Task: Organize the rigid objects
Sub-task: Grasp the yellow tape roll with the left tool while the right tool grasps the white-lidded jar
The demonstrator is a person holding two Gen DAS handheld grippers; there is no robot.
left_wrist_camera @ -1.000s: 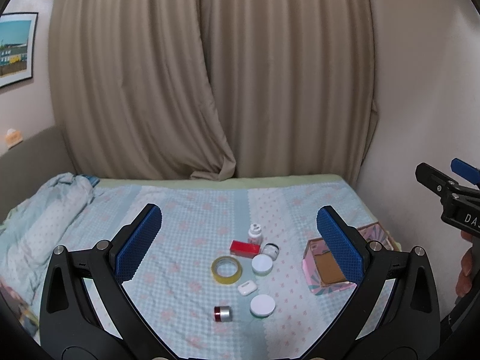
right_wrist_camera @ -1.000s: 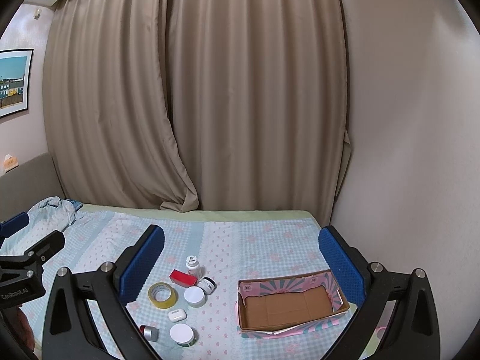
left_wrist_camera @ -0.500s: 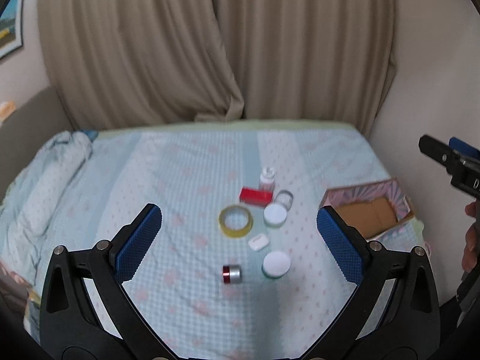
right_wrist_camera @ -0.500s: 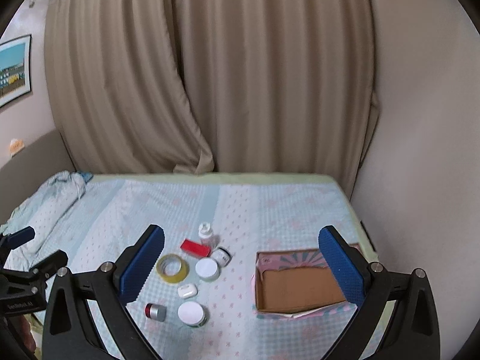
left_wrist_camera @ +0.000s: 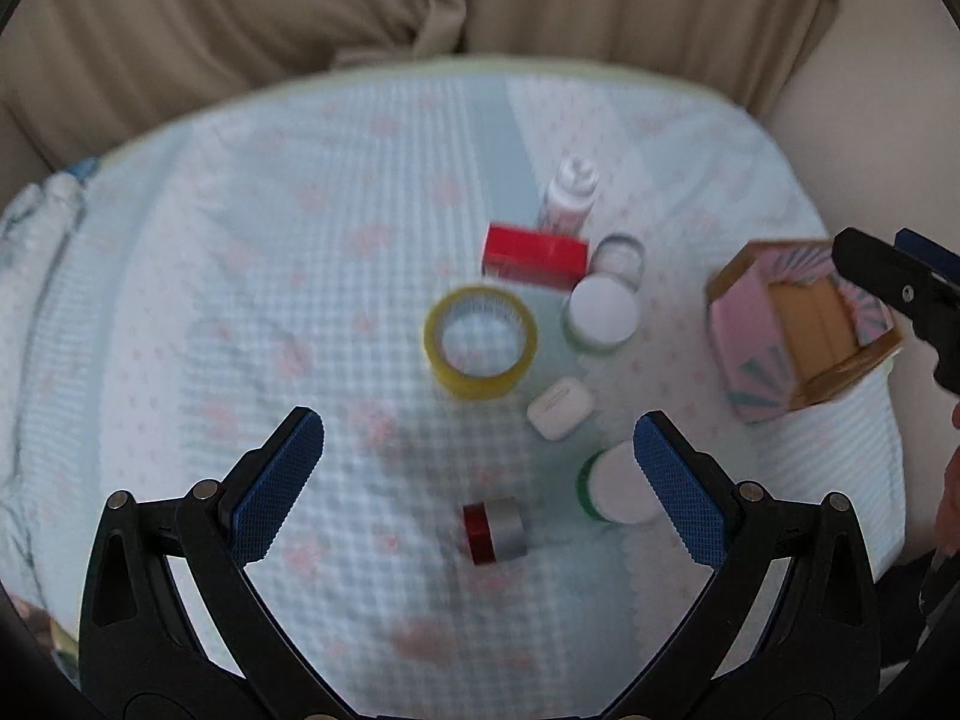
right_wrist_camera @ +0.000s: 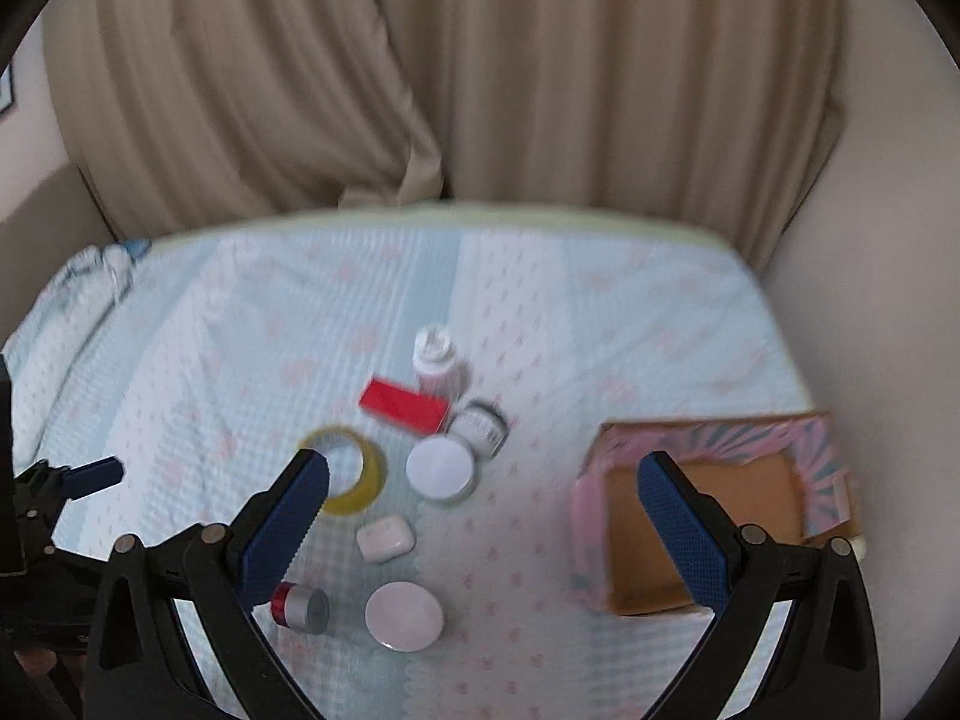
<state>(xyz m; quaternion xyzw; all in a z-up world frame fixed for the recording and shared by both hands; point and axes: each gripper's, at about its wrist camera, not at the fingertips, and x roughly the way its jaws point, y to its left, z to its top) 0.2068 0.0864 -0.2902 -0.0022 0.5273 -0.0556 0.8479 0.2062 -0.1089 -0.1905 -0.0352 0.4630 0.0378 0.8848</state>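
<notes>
The left gripper (left_wrist_camera: pixel 477 456) is hanging over the bed (left_wrist_camera: pixel 300 276) with its blue pads spread wide and nothing between them; the right gripper (right_wrist_camera: pixel 480 501) is likewise standing released and empty. In the left wrist view, a small silver cylinder with a red end (left_wrist_camera: pixel 495 530) is lying on its side just below the gap between the pads, at about 6 o'clock from the yellow tape roll (left_wrist_camera: pixel 480 341). A white-lidded jar with a green rim (left_wrist_camera: pixel 615 492) is sitting at 3 o'clock from the cylinder, partly hidden behind the left gripper's right-hand pad. A white earbud case (left_wrist_camera: pixel 560 408) is resting between that jar and the tape roll. At 3 o'clock from the tape a second white-lidded jar (left_wrist_camera: pixel 602 312) is standing, with a small clear jar (left_wrist_camera: pixel 618 255) just beyond it at 12 o'clock. A red box (left_wrist_camera: pixel 534 255) is lying at 1 o'clock from the tape, and a white bottle (left_wrist_camera: pixel 570 198) is standing upright just behind it. The pink cardboard box (left_wrist_camera: pixel 798 330) is sitting open well apart at 3 o'clock of the cluster, the right gripper's tip overlapping its far corner in this view. From the right wrist view, the right gripper's right-hand pad is covering part of the box's brown floor, and its left-hand pad is overlapping the tape roll. Beige curtains (right_wrist_camera: pixel 420 78) are hanging behind the bed, and a crumpled blanket (right_wrist_camera: pixel 90 276) is lying at the 9 o'clock edge.
</notes>
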